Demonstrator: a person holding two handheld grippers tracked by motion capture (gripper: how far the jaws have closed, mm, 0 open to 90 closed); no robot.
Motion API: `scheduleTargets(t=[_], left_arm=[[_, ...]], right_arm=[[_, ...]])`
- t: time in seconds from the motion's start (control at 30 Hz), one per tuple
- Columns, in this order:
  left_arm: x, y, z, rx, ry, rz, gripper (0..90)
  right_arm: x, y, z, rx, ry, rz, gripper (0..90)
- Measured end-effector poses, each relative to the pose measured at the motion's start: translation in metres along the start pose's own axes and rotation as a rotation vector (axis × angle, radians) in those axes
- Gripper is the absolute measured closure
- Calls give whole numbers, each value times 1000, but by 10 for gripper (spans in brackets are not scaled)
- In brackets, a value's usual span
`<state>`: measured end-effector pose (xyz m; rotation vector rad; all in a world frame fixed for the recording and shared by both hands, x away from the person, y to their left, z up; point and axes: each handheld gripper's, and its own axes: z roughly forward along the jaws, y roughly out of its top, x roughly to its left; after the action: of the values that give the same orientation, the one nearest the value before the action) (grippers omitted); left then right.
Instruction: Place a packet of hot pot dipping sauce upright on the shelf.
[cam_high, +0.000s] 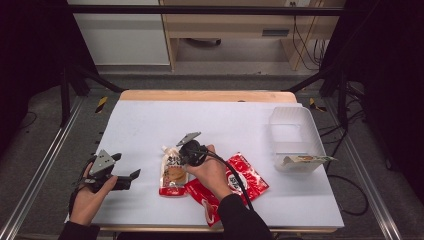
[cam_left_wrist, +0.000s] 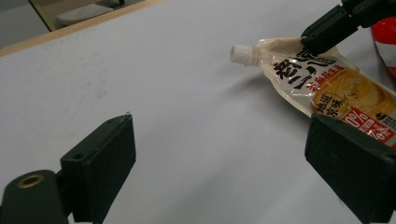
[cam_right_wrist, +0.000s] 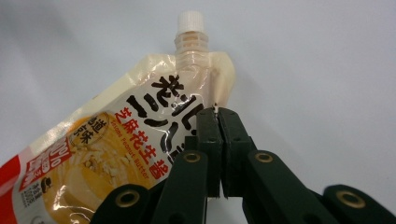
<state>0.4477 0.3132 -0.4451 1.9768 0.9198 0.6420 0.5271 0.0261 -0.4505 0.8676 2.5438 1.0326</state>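
A cream spouted pouch (cam_high: 174, 172) with a white cap lies flat on the white table sheet (cam_high: 210, 120), cap pointing away from me. My right gripper (cam_high: 187, 157) comes down on its upper edge; in the right gripper view the gripper (cam_right_wrist: 217, 112) has its jaws pressed together on the side seam of the pouch (cam_right_wrist: 116, 154) just below the spout. The left gripper view shows those black jaws of the right gripper (cam_left_wrist: 312, 41) on the top of the pouch (cam_left_wrist: 327, 88). My left gripper (cam_high: 134, 175) rests at the left, open (cam_left_wrist: 219, 126), with nothing in it.
A red snack packet (cam_high: 250, 182) lies partly under my right forearm, beside the pouch. A clear plastic bin (cam_high: 292, 131) stands at the right, with a small packet (cam_high: 307, 160) lying on its near rim. Wooden table edge at the back.
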Motion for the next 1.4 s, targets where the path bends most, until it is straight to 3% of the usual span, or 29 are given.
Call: scheduleTargets(t=[0.43,0.77,0.93,1.03,1.4], left_arm=[[1,0,-1,-2,-8,-6,85],[-2,5,-6,-13,-20,-12,87],[-6,16,-7,-13,-47,13,87],[-12,20,-7,3,-87,47,83],[-11,33,-14,4,-69,80,83]], right_arm=[[10,24,-25,-124,7,-40,900],[17,40,-45,-155,7,-84,900],[19,43,-52,-175,26,-110,900],[20,46,-56,-180,46,-128,900],[27,53,-70,-195,90,-164,900]])
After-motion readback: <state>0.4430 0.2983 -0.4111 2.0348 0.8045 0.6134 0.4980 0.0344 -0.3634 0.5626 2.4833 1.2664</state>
